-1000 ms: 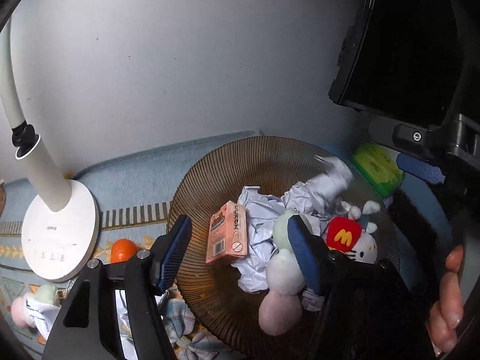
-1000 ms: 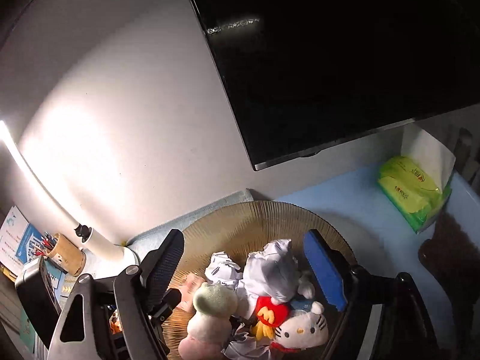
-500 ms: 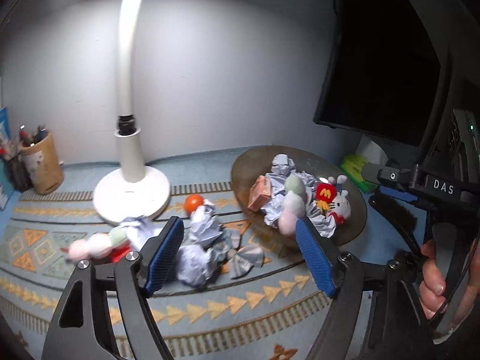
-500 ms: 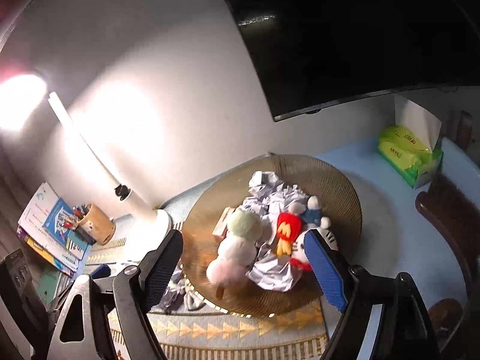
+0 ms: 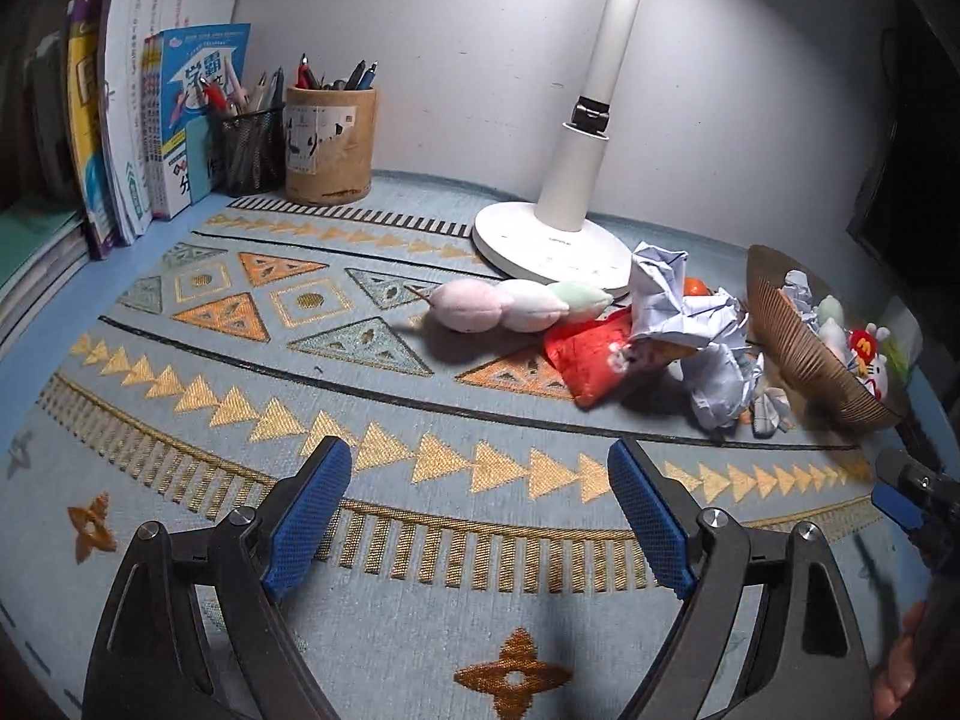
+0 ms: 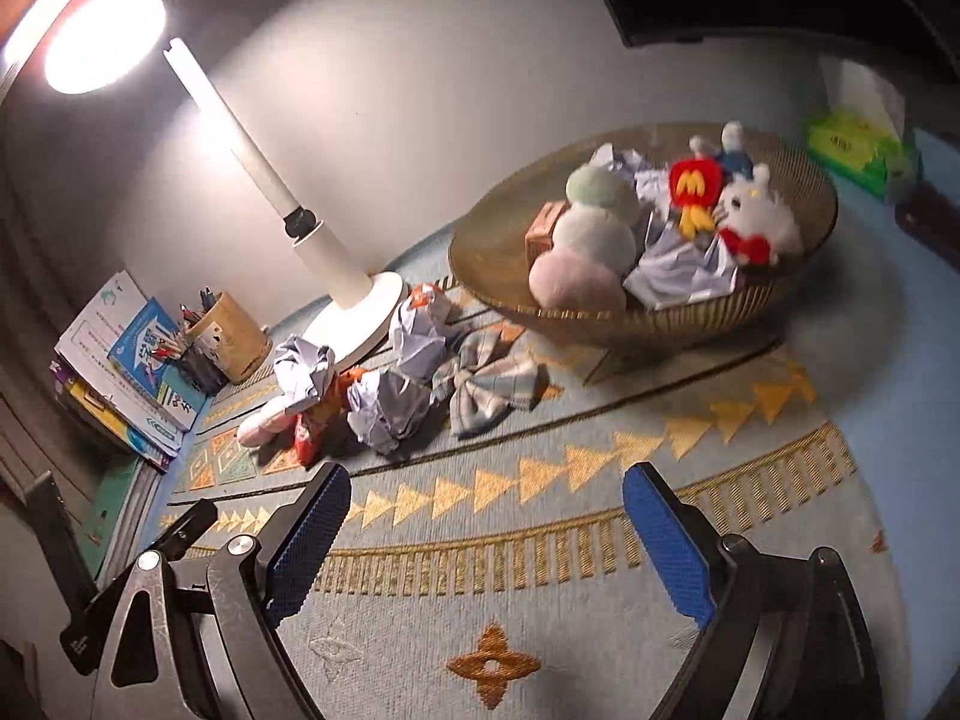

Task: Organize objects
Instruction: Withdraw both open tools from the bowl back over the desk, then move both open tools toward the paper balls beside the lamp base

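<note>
Right wrist view: woven bowl (image 6: 480, 252) holds plush toys (image 6: 591, 240) and crumpled paper (image 6: 684, 270) — both grippers (image 6: 480, 516) (image 5: 474, 495) gape wide, empty.

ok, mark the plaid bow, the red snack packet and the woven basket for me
plaid bow (image 6: 489, 387): right wrist view, centre knot.
red snack packet (image 5: 591, 354): left wrist view, flat red face.
woven basket (image 6: 606, 318): right wrist view, near outer wall.

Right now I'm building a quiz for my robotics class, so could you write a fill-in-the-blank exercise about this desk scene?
1. The Hello Kitty plush lies inside the woven ____.
2. The plaid bow lies on the patterned ____, outside the basket.
3. The fingers of the left gripper and the right gripper are ____, holding nothing.
4. The pens stand in the wooden holder beside the ____ mesh cup.

Missing words: basket; mat; open; black
</note>
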Motion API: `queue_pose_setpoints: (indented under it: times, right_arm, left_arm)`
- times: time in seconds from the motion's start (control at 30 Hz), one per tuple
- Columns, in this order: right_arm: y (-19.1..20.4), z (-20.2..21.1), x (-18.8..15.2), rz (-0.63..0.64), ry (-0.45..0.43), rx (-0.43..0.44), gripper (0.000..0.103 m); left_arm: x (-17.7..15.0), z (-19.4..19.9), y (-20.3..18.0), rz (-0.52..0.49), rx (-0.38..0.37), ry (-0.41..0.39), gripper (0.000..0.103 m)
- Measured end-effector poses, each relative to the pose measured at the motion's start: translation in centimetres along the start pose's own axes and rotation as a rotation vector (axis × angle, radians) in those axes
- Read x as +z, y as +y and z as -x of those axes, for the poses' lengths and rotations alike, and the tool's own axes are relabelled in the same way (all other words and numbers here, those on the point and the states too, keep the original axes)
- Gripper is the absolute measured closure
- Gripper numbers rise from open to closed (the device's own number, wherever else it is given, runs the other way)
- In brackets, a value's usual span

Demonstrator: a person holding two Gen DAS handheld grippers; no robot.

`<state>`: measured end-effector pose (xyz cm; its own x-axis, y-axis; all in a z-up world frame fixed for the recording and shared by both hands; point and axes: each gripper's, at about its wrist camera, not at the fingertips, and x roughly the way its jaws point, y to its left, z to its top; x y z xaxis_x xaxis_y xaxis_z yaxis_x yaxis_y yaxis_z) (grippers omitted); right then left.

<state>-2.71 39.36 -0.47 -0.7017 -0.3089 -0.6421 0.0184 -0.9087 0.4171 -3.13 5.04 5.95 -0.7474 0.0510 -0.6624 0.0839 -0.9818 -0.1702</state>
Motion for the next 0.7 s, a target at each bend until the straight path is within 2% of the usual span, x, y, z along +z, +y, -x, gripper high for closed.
queue_pose_setpoints:
  times: [0.1,0.2,0.3,0.33,0.37,0.43,0.47,0.5,0.53,0.63,0.7]
  right_arm:
    - [-0.3,-0.6,-1.1,0.018,-0.042,-0.092,0.011]
    - [-1.1,-0.4,-0.8,-0.025,-0.065,-0.09,0.011]
    - [-2.0,-0.9,-0.6,-0.061,-0.029,-0.073,0.011]
    - [-2.0,-0.8,-0.6,-0.063,-0.033,-0.075,0.011]
    - [-2.0,-0.5,-0.6,-0.064,-0.037,-0.08,0.011]
    - [-2.0,0.1,-0.5,-0.111,-0.026,-0.111,0.011]
    - [-1.9,0.3,-0.3,-0.13,-0.01,-0.085,0.011]
    - [-1.4,0.2,0.2,-0.125,0.01,-0.047,0.011]
    - [-0.6,-0.2,0.8,-0.095,0.031,-0.029,0.011]
    - [2.2,-1.6,2.5,0.039,0.06,-0.031,0.011]
    - [4.3,-3.3,3.3,0.142,0.101,-0.036,0.011]
  left_arm:
    - [-0.6,-0.5,-1.1,-0.057,0.022,0.018,0.016]
    - [-1.0,-0.2,-2.2,-0.115,0.035,0.001,0.016]
    - [-0.8,-0.4,-2.0,-0.11,0.011,0.018,0.016]
    - [-0.7,-0.5,-1.7,-0.096,-0.015,0.034,0.016]
    - [-0.3,-0.8,-1.3,-0.071,-0.076,0.07,0.016]
    - [0.7,-1.9,-0.1,0.044,-0.279,0.155,0.016]
    - [1.4,-2.3,0.0,0.079,-0.335,0.177,0.016]
    - [2.4,-2.6,-0.3,0.075,-0.358,0.172,0.016]
    - [3.5,-2.7,-1.0,0.039,-0.353,0.152,0.016]
    - [5.7,-3.3,-4.3,-0.126,-0.277,0.094,0.016]
    - [6.3,-4.3,-6.1,-0.19,-0.24,0.083,0.016]
